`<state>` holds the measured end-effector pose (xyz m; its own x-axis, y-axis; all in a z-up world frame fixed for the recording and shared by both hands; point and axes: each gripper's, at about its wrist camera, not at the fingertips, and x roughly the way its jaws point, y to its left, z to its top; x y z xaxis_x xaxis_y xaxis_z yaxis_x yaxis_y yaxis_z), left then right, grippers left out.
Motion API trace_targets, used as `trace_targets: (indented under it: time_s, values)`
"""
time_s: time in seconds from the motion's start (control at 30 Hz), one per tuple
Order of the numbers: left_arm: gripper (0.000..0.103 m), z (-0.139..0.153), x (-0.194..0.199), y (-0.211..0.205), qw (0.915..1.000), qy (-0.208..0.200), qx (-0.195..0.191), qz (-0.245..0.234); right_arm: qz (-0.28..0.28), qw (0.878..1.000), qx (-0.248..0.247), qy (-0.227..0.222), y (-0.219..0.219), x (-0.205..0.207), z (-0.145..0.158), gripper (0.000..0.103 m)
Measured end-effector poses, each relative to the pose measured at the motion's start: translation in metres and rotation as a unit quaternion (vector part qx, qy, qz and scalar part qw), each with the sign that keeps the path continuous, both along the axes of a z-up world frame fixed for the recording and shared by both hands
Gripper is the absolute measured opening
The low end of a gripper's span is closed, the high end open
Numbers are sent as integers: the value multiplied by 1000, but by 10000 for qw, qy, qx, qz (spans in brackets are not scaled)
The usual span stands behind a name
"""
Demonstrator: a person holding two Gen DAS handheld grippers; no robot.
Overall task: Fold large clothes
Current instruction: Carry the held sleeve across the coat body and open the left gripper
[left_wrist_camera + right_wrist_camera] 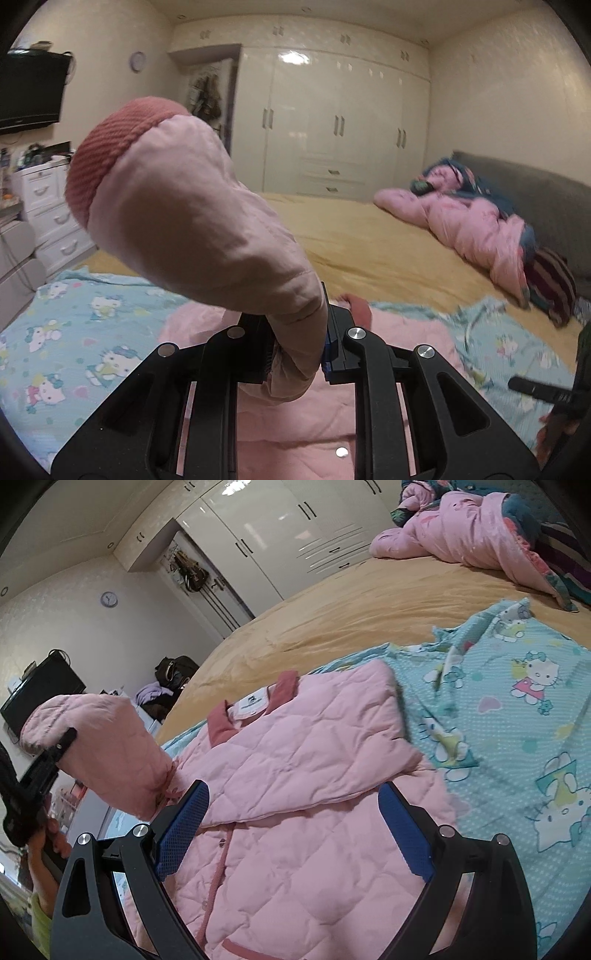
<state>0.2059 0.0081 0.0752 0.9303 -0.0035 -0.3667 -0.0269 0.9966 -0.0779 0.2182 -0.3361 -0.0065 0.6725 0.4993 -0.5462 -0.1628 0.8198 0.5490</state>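
room: bedroom, white wardrobe on the far wall, TV to the left.
bed: tan cover, with a cartoon sheet spread over the near part.
jacket: pink, quilted, flat on the sheet, collar toward the far side, long axis running away from the tools.
sleeve: lifted off the jacket's left edge, cuff up (body lies to its right).
left tool: pinching the sleeve.
right tool: spread, empty, over the jacket's body.
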Motion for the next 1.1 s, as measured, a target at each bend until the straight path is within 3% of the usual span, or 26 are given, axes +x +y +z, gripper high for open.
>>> trace_targets:
  time_s: [0.57, 0.83, 1.0, 1.1]
  values:
    - [12, -95, 42, -62, 9885, 1127, 561, -832, -382, 9990, -137, 167, -26, 7, -13, 92]
    - [16, -119, 38, -80, 9816, 1255, 963, -1073, -407, 9984, -238, 299, -20, 15, -20, 92]
    - [17, -133, 36, -84, 9791, 1358, 968, -1167, -435, 9983, -274, 286, -15, 19, -17, 92]
    - [27, -136, 34, -87, 9773, 1386, 1028, -1232, -396, 9983, -295, 311, -11, 22, -17, 92]
